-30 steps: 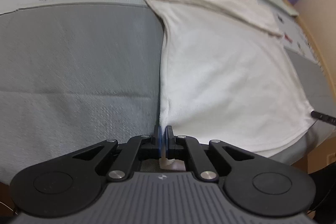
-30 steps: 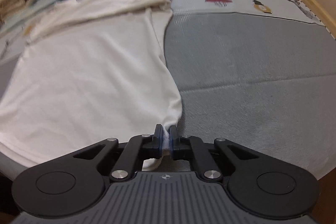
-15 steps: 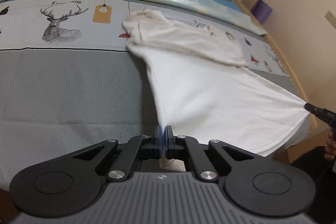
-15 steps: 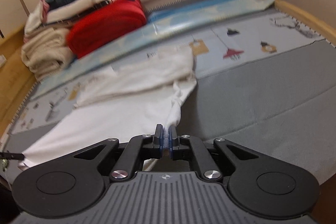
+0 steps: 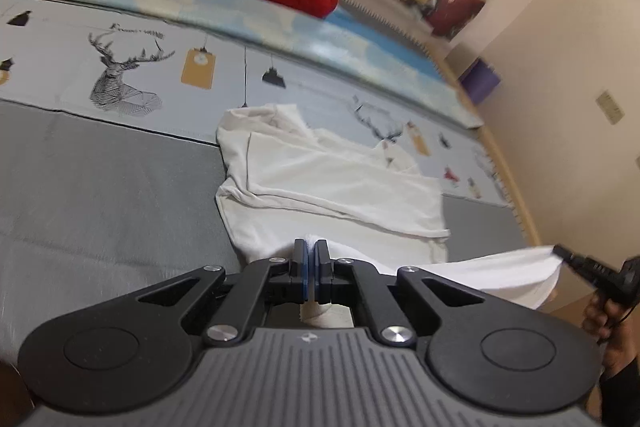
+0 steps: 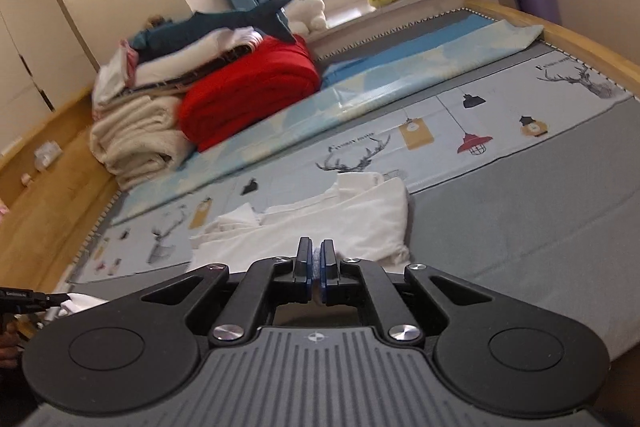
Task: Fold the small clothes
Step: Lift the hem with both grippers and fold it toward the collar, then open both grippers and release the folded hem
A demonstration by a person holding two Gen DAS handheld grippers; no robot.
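Two tools share one garment. Left tool (image 5: 311, 269) is clamped together on a corner of the white shirt (image 5: 332, 183); a nub of cloth shows between and behind its blue pads. Right tool (image 6: 316, 269) is likewise closed on the opposite hem corner, with white fabric pinched in the narrow gap. In the left view the right tool appears at the far right edge, with the hem hanging between the two in a shallow sag.

Risk, judged from this pose: each grip holds only a small bite of thin, smooth knit, so uneven pull between the hands may slip a corner free. If the hem is carried forward unequally, the fold line is likely to skew. The part just ahead of both tools lies already bunched, with sleeves doubled over the body, and could drag or wrinkle further under the raised layer.

Ahead of the tools, the rest of the shirt rests on the bed (image 6: 520, 227), whose near surface is a grey, finely ribbed mat; beyond it lies a pale printed sheet (image 5: 132, 71) with deer and lantern motifs. Farthest off sit a red folded blanket (image 6: 248, 95), soft and rounded, and a cream rolled blanket (image 6: 136, 139) of nubby texture.
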